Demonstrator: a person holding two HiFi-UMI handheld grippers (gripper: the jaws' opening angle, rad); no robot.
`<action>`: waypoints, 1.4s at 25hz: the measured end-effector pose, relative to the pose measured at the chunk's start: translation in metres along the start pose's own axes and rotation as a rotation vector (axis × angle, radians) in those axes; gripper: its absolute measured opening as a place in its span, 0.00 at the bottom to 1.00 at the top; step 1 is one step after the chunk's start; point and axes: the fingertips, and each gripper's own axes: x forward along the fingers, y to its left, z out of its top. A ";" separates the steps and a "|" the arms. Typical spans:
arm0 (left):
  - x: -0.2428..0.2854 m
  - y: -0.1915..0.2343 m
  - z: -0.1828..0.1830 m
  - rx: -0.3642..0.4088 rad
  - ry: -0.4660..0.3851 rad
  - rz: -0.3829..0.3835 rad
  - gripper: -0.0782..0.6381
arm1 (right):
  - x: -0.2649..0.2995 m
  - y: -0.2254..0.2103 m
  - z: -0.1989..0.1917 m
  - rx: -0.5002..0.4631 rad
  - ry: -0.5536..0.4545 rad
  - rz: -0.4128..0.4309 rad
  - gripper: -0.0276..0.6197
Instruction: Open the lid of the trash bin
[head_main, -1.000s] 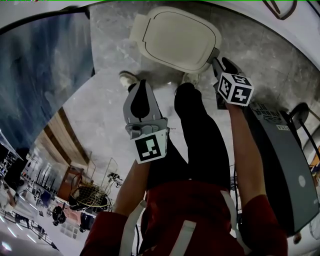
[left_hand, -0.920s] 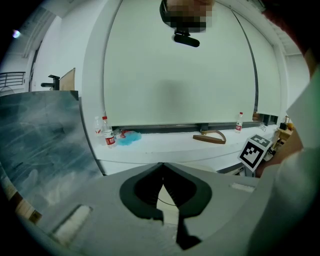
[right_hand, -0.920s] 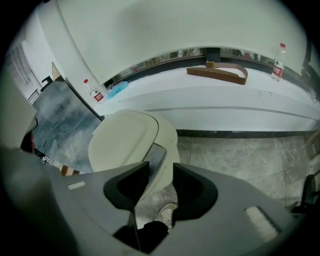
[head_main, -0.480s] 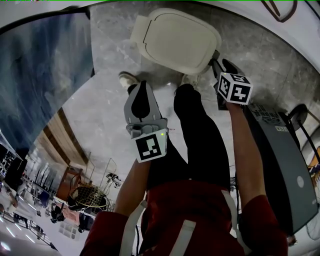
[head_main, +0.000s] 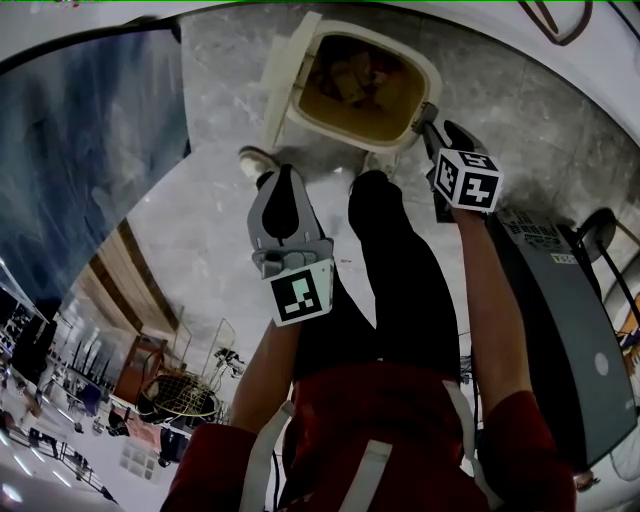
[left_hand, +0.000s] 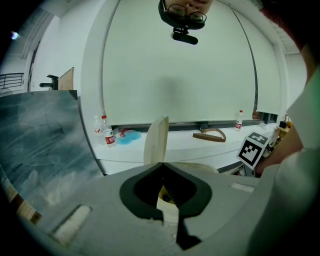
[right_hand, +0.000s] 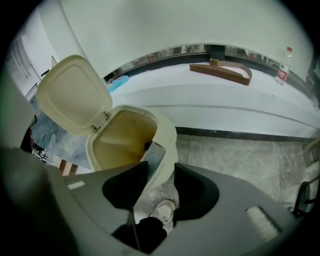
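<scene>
Okay, lid (right_hand: 75, 95) is up: ease your right gripper (right_hand: 161, 170), jaws spread, off the trash bin (right_hand: 169, 137) rim; left gripper (left_hand: 162, 166) jaws sit pressed together.

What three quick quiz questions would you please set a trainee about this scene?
1. True or false: the hinged lid of the cream plastic trash bin is closed.
2. Fill in: the jaws of the left gripper are ____.
3. The right gripper is: A) beside the bin's rim; B) on the white window ledge; C) holding a bottle.
Key: 1 false; 2 shut; 3 A.
</scene>
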 end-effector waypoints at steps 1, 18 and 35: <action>0.000 0.001 0.000 0.000 0.000 0.000 0.12 | 0.000 0.000 0.000 -0.001 -0.002 -0.005 0.30; -0.018 0.008 0.044 0.022 -0.059 0.000 0.12 | -0.009 0.014 -0.001 0.052 0.048 0.003 0.30; -0.077 0.014 0.152 0.016 -0.212 0.000 0.12 | -0.133 0.063 0.017 -0.022 -0.028 0.037 0.30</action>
